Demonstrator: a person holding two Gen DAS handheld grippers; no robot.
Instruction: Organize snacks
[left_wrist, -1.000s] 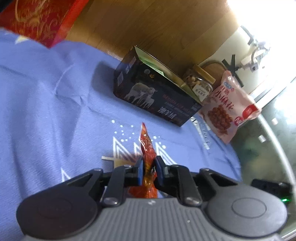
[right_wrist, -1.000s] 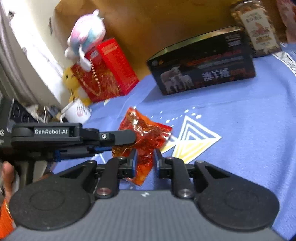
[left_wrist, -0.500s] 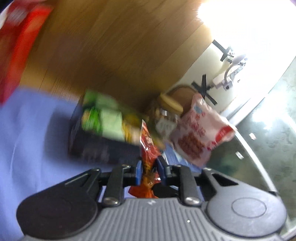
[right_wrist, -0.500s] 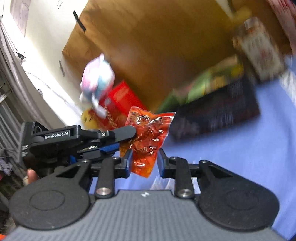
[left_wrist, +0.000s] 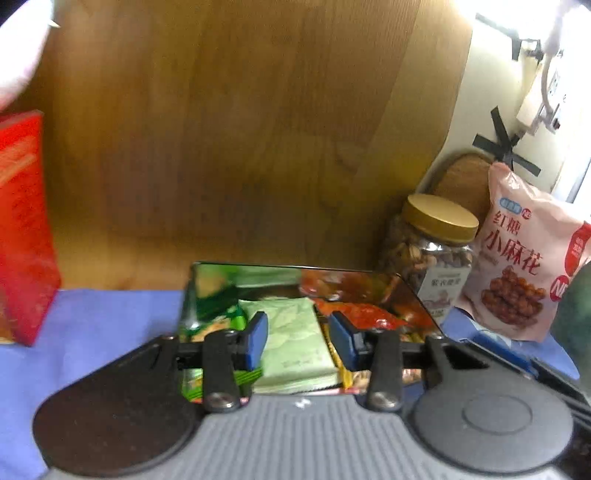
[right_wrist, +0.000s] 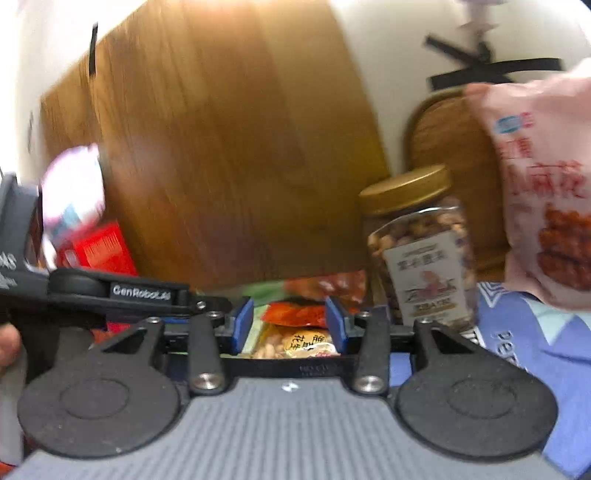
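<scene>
Both tongs stand with jaws apart and empty: the left tongs (left_wrist: 298, 338) and the right tongs (right_wrist: 289, 326) hover just over the open box (left_wrist: 413, 291), whose dark walls and reflective inner lining hold the snacks. The red snack packet (left_wrist: 356, 315) lies inside at the right half, on top of other packets; a pale green packet (left_wrist: 295, 347) lies beside it in the middle, and a yellow peanut packet (right_wrist: 299, 343) shows below the red one in the right wrist view. The red packet is judged light, thin and soft, with slick film that crinkles; a sealed edge or corner offers the best hold, as the filled middle would slip or crush. The nut jar (left_wrist: 430, 251) with gold lid stands just right of the box, rigid and heavier, best taken around the body. The pink pouch (left_wrist: 524, 258) leans beside the jar. Hidden: the box's near wall and floor sit behind the tongs bodies; the right wrist view is blurred; the red carton (left_wrist: 22, 229) is cut off at left.
</scene>
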